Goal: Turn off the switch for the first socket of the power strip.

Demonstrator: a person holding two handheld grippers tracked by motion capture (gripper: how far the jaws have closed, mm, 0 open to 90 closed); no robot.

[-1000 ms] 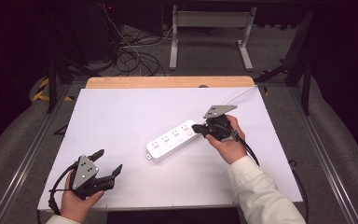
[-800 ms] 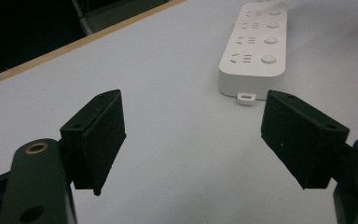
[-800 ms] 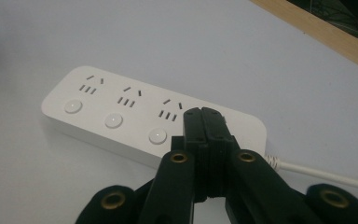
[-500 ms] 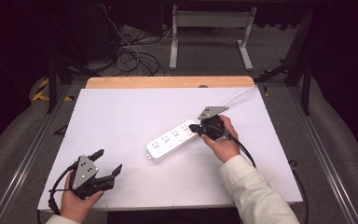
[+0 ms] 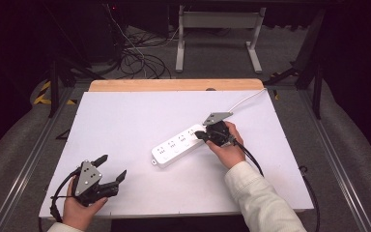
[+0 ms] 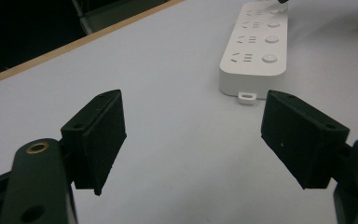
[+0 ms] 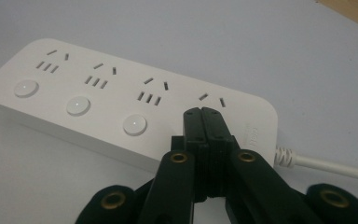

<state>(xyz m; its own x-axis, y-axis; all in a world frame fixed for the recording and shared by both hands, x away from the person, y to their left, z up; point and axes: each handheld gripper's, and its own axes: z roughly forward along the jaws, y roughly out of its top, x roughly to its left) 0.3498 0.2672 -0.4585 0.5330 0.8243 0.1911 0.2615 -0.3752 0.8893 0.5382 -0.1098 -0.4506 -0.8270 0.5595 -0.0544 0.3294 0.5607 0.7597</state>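
Observation:
A white power strip [image 5: 181, 145] with several sockets and round buttons lies slantwise mid-table, its white cable [image 5: 244, 99] running off to the far right edge. My right gripper [image 5: 201, 135] is shut with nothing between its jaws. Its tips are at the strip's cable end. In the right gripper view the closed tips [image 7: 201, 112] sit on the strip [image 7: 98, 98] just below the last socket, hiding the spot where that socket's button would be. My left gripper [image 5: 111, 168] rests open near the front left corner, apart from the strip [image 6: 256, 46], jaws spread wide [image 6: 191, 135].
The white tabletop [image 5: 125, 121] has a wooden strip along its far edge [image 5: 174, 85]. Beyond it stand a metal stand [image 5: 217, 34] and loose cables on the floor [image 5: 135, 58]. Rails run along both sides of the table.
My right gripper has edged a little to the left onto the strip's cable end. The strip and the left gripper have stayed put.

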